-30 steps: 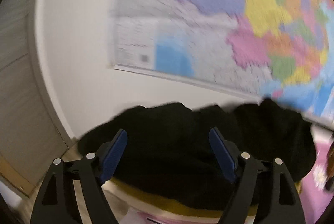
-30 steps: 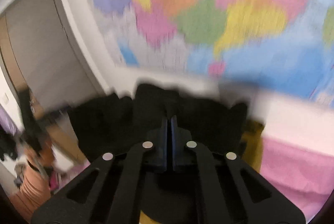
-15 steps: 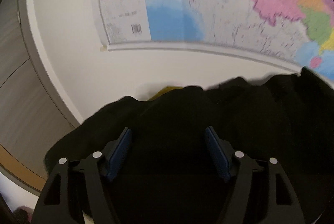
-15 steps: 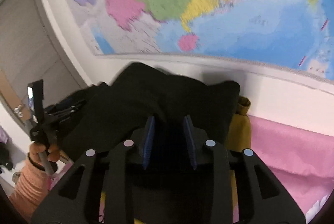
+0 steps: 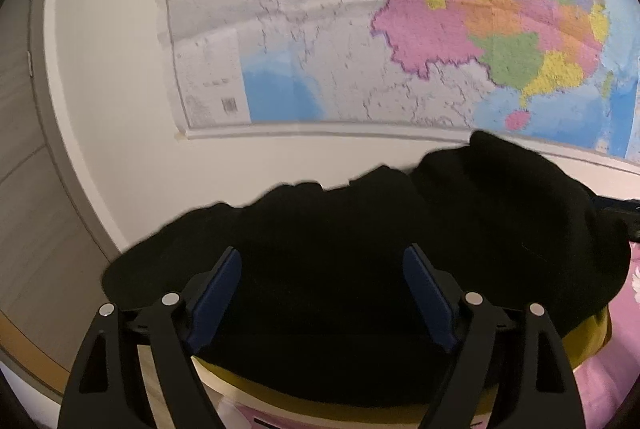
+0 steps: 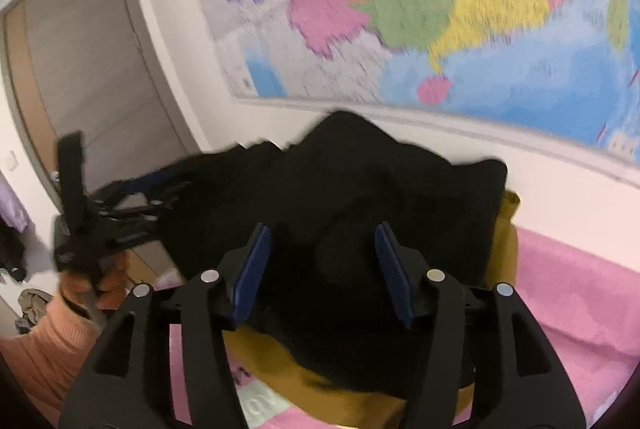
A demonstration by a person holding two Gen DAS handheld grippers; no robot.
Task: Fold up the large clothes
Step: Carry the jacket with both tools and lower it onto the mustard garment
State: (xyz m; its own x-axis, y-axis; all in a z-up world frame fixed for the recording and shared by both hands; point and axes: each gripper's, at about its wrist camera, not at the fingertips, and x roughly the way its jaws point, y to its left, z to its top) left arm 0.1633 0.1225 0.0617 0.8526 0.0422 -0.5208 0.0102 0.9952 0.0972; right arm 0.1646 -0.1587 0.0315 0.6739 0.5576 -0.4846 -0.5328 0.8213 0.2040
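Note:
A black garment (image 5: 360, 249) lies folded on a mustard-yellow garment (image 5: 592, 333) near the wall. It also shows in the right wrist view (image 6: 380, 197), over the yellow one (image 6: 506, 229). My left gripper (image 5: 322, 293) is open and empty, its blue pads just above the black cloth. My right gripper (image 6: 322, 269) is open and empty over the same cloth. The left gripper and the hand holding it show at the left of the right wrist view (image 6: 76, 213).
A pink bedspread (image 6: 580, 289) lies under the pile. A coloured wall map (image 5: 400, 29) hangs right behind it. A grey door (image 6: 88, 69) stands at the left, with clothes on the floor (image 6: 28, 305) beside it.
My right gripper was shut on the black garment, then opened and let it go. Both grippers have backed slightly off the pile, the left staying open.

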